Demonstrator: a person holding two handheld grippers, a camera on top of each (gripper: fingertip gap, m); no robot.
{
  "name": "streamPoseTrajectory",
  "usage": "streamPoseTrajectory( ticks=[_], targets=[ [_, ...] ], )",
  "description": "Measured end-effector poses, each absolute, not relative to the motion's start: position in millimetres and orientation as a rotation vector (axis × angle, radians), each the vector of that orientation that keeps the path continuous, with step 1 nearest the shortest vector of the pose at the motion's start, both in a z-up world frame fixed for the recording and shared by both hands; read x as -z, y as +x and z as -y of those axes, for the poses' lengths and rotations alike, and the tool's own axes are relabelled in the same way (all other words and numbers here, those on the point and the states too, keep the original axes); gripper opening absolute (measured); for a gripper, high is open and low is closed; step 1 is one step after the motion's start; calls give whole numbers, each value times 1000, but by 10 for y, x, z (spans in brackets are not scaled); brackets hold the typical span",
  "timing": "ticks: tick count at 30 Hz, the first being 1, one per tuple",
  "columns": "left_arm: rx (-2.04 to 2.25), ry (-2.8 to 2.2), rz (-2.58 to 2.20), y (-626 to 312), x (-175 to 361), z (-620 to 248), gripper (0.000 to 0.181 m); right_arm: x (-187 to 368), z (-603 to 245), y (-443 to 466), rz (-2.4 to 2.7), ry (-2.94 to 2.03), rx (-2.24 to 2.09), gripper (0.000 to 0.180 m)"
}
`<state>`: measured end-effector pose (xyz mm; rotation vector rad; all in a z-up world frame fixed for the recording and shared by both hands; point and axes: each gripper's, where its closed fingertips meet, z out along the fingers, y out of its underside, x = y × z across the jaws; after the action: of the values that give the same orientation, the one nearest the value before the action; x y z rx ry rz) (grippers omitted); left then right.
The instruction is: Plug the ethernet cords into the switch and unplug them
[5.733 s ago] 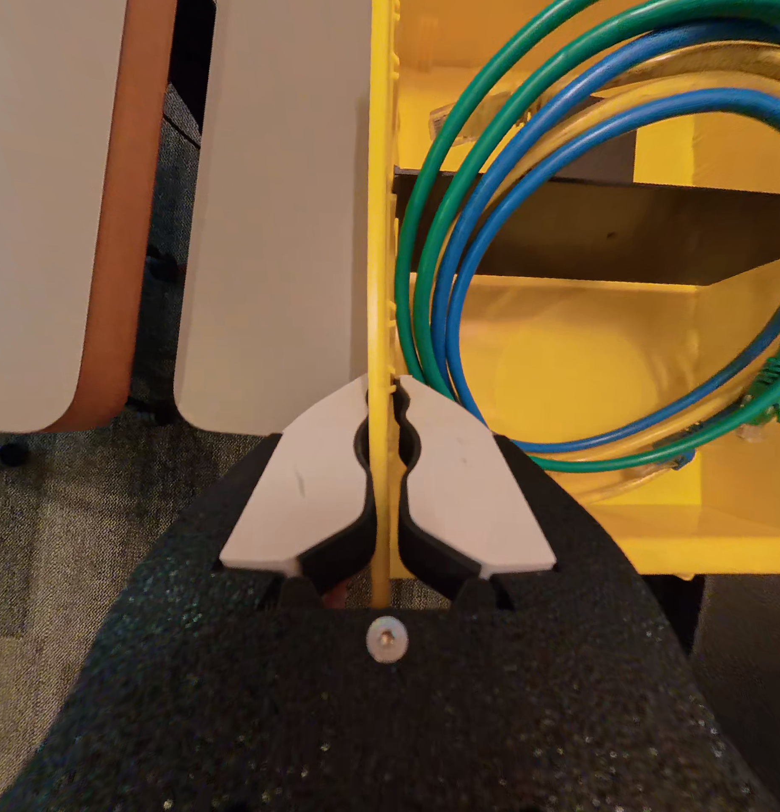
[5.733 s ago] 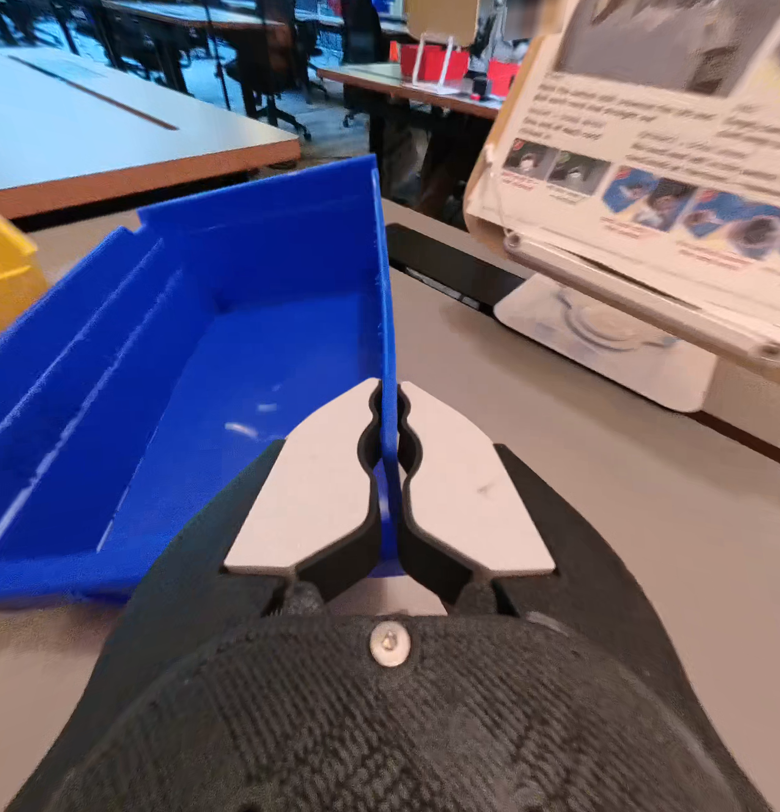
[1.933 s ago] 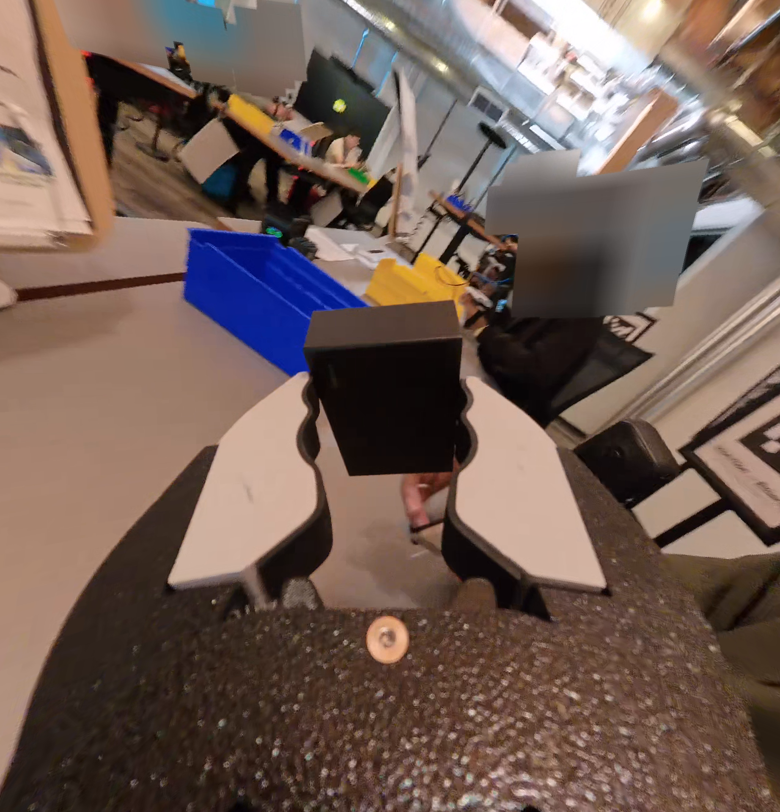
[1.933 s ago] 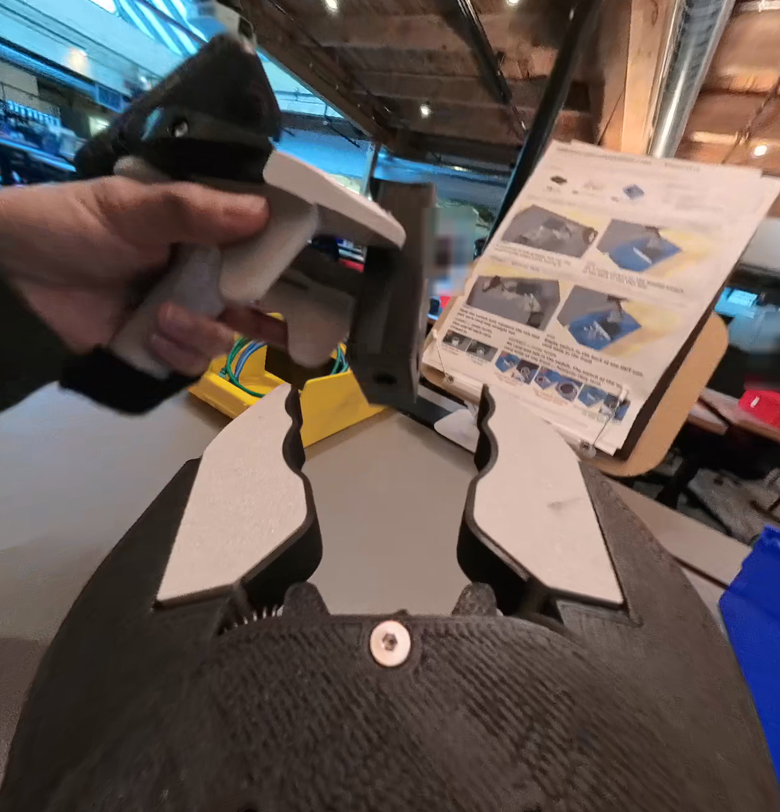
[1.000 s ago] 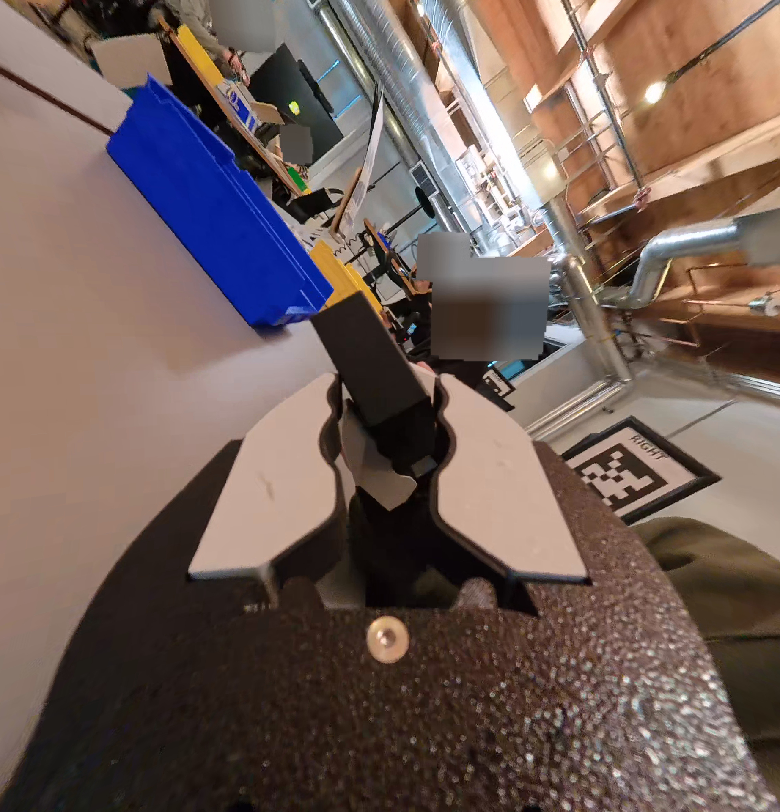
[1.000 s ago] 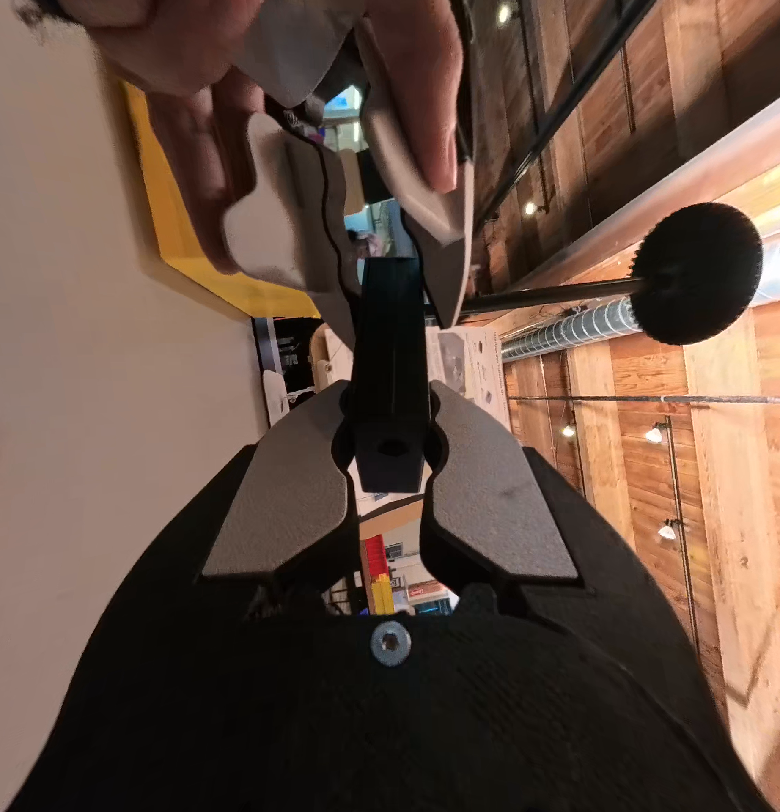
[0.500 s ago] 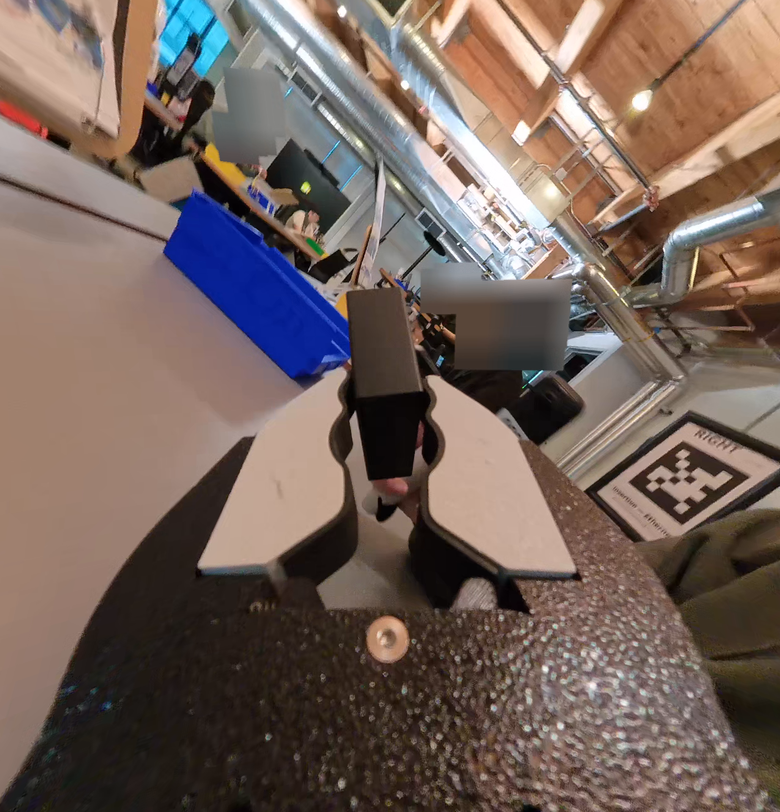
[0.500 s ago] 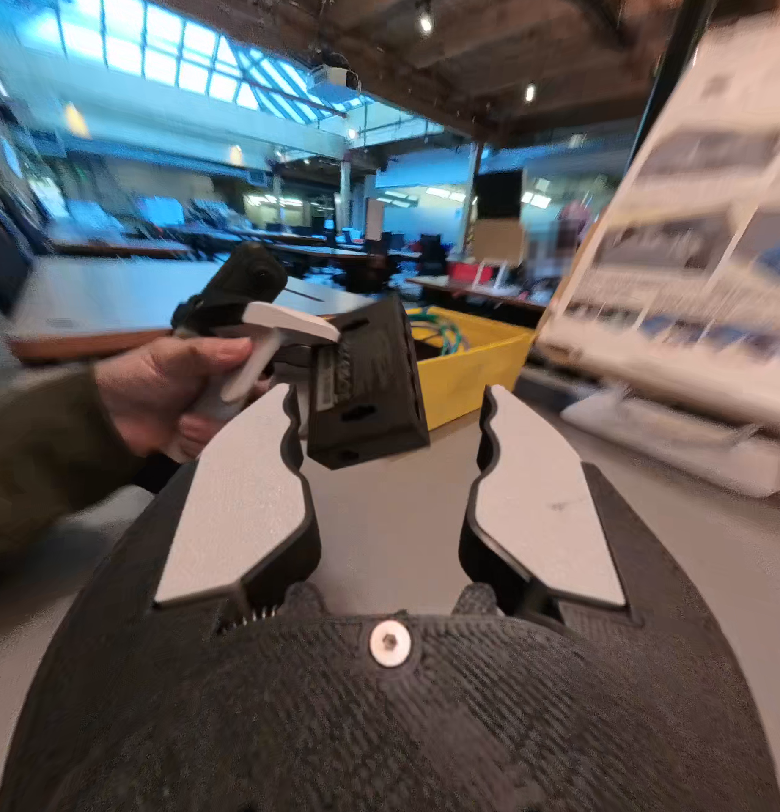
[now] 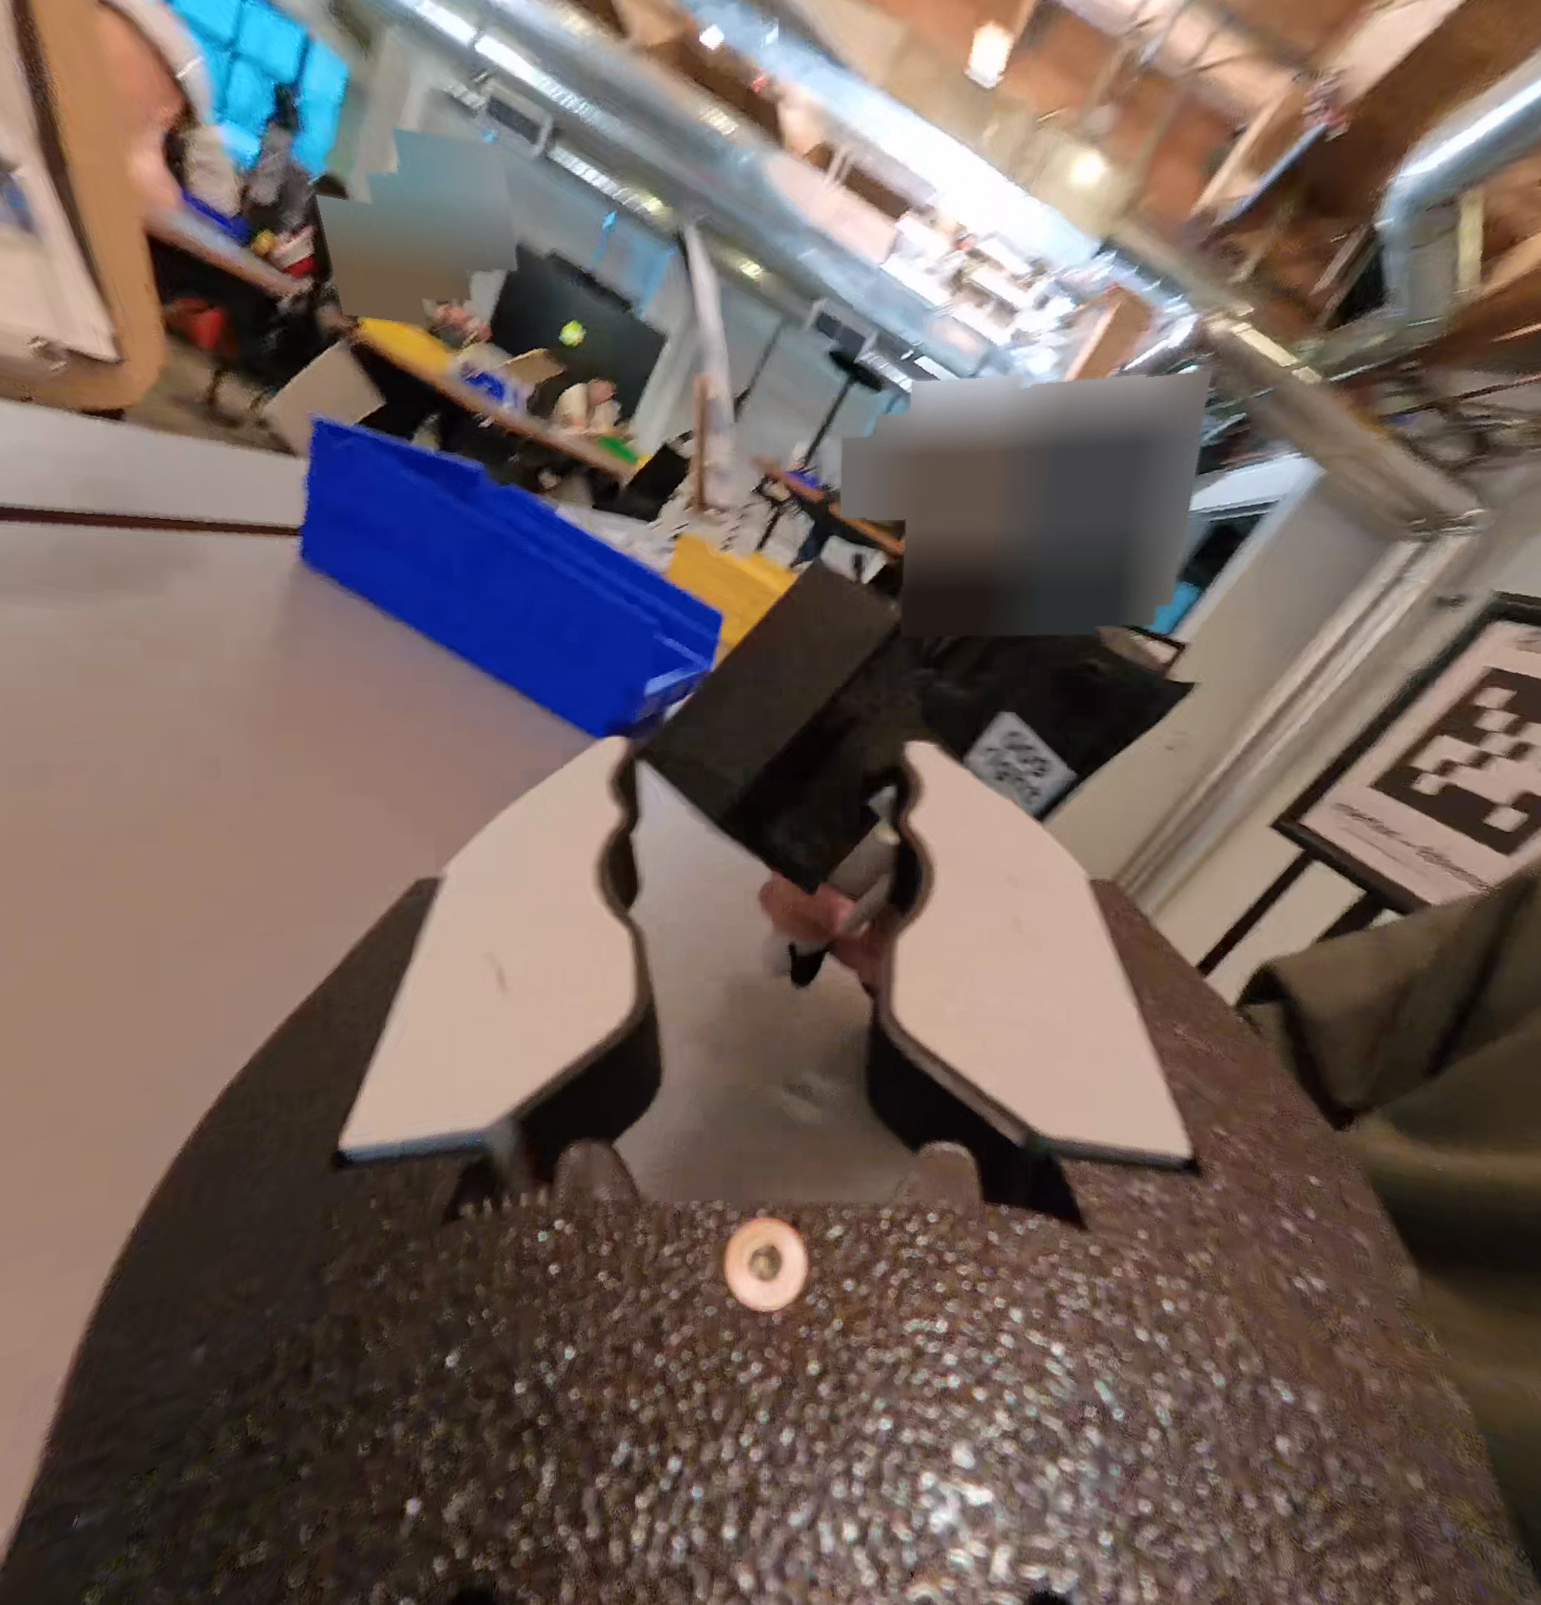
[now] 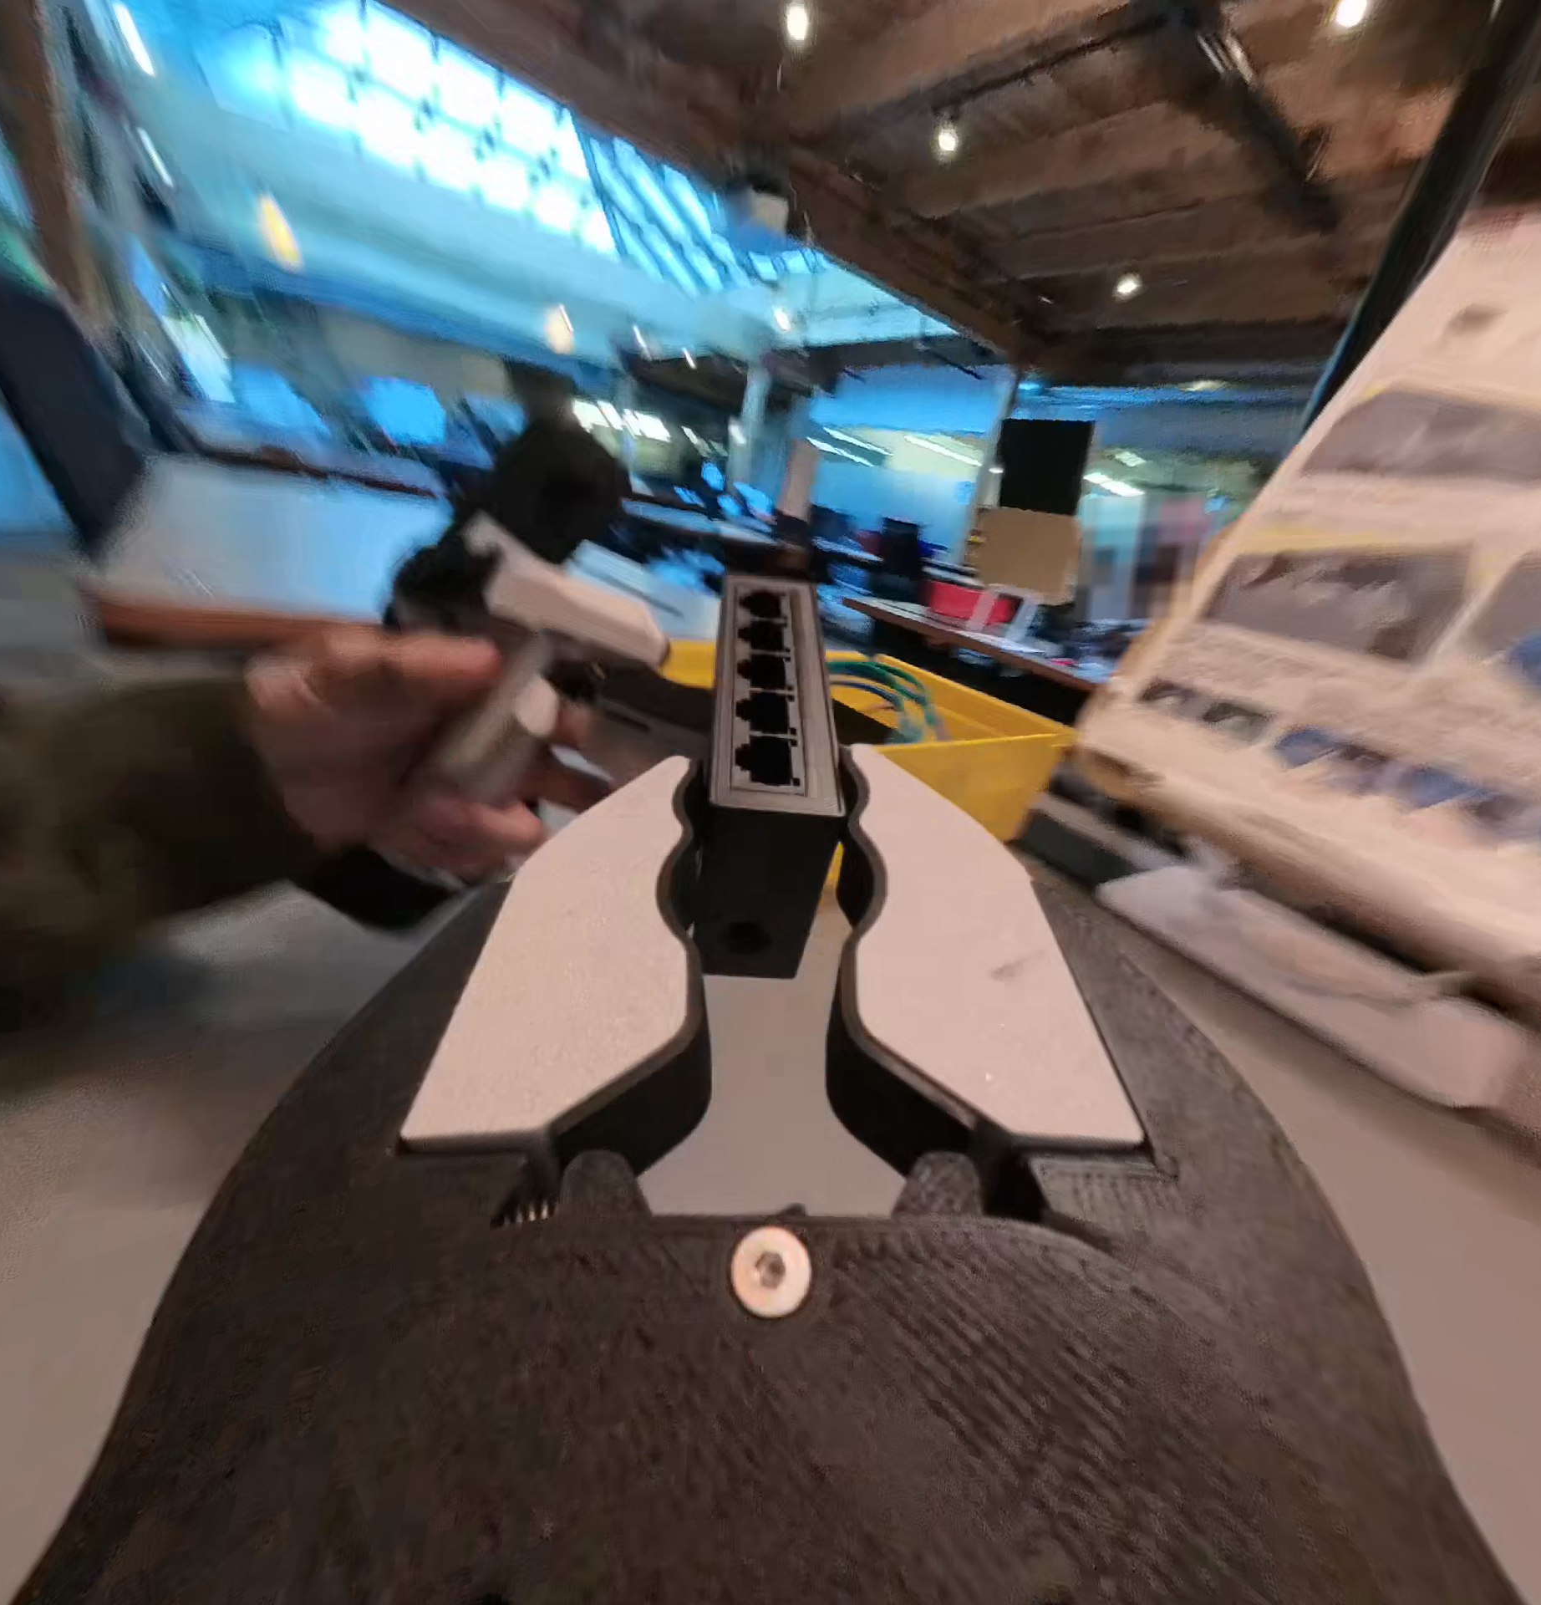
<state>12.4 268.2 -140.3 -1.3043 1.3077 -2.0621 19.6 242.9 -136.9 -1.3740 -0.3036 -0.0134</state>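
Observation:
The black switch (image 10: 771, 695) is held in the air above the table, its row of ports facing my right wrist camera. My right gripper (image 10: 769, 782) is shut on its near end. In the left wrist view the switch (image 9: 776, 695) hangs tilted just beyond my left gripper (image 9: 767, 764), which is open and not gripping it. The left gripper (image 10: 567, 608) and the hand (image 10: 376, 721) holding it also show to the left of the switch. Green and blue ethernet cords (image 10: 889, 686) lie coiled in a yellow bin (image 10: 975, 764) behind the switch.
A blue bin (image 9: 489, 599) stands on the grey table (image 9: 185, 782) ahead of the left gripper. A tilted instruction board (image 10: 1357, 651) on a white stand takes up the right side. A green sleeve (image 9: 1444, 1042) is at the right edge.
The switch has passed from my left gripper to my right. The right gripper closed on it; the left gripper opened and drew back a little.

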Motion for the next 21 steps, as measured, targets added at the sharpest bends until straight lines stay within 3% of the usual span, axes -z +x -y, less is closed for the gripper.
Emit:
streamPoseTrajectory(
  ticks=[1, 5, 13, 15, 18, 21],
  targets=[
    [2025, -1351, -1327, 135, 1427, -2682, 69, 1407, -2425, 201, 379, -1394, 144, 28],
    [2002, -1530, -1476, 103, 1580, -2568, 88, 1463, -2400, 139, 565, -1381, 383, 27],
    [2508, -1620, -1497, -42, 1671, -2368, 88, 1524, -2360, -228, 749, -1342, 228, 28],
    [2670, -1549, -1464, -80, 1620, -2343, 72, 1541, -2371, -240, 758, -1342, 232, 27],
    [2672, -1527, -1477, -71, 1656, -2343, 72, 1570, -2375, -218, 718, -1395, 131, 28],
    [2651, -1397, -1404, -46, 1566, -2431, 72, 1518, -2394, -157, 569, -1426, -4, 42]
  ],
)
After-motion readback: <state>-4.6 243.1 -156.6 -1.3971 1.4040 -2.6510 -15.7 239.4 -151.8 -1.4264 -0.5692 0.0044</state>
